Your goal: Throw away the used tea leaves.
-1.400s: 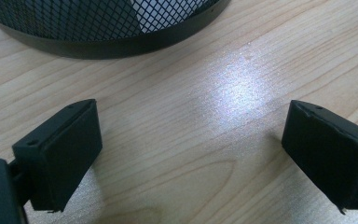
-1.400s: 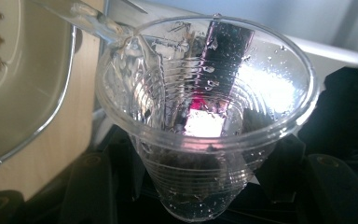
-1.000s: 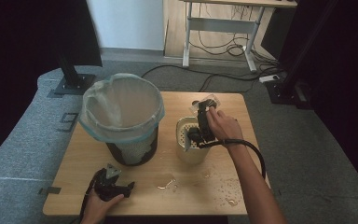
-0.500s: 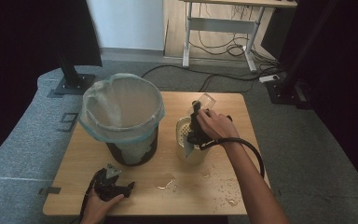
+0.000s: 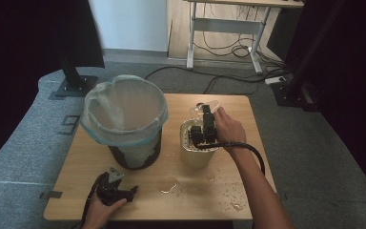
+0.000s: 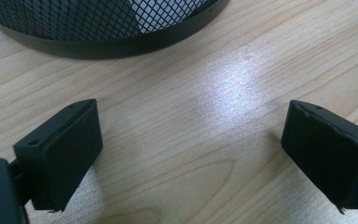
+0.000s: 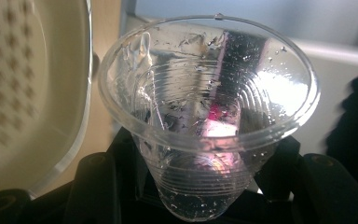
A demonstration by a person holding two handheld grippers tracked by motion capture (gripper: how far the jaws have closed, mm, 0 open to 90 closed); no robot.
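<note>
Step in hand: the right gripper (image 5: 205,114) holds a clear plastic cup (image 7: 209,116) above the far rim of the cream strainer pot (image 5: 198,155); it looks like the cup has been tipped out over the pot, judging by the drops clinging inside the cup.
Cup: wet, ribbed, gripped low on its body between the jaws in the right gripper view; in the high view it sits at about 12 o'clock of the pot, near the table's far edge.
Right claw: closed narrow around the cup.
Left claw: the left gripper (image 5: 112,188) rests on the table (image 5: 228,191) at 6 o'clock of the bin; its jaws stand wide apart with bare wood between them in the left gripper view.
Bin: black mesh bin (image 5: 128,138) with a pale liner, at 9 o'clock of the pot, just beside it.
Spills: water drops (image 5: 171,188) on the wood at 6 o'clock of the pot.
Next move: likely carry the cup toward 9 o'clock, over the bin's mouth, and let go; it calls for keeping the cup level enough not to drip further, and clearing the liner's rim.
Writing: no brand, label or lettering can be read on anything.
</note>
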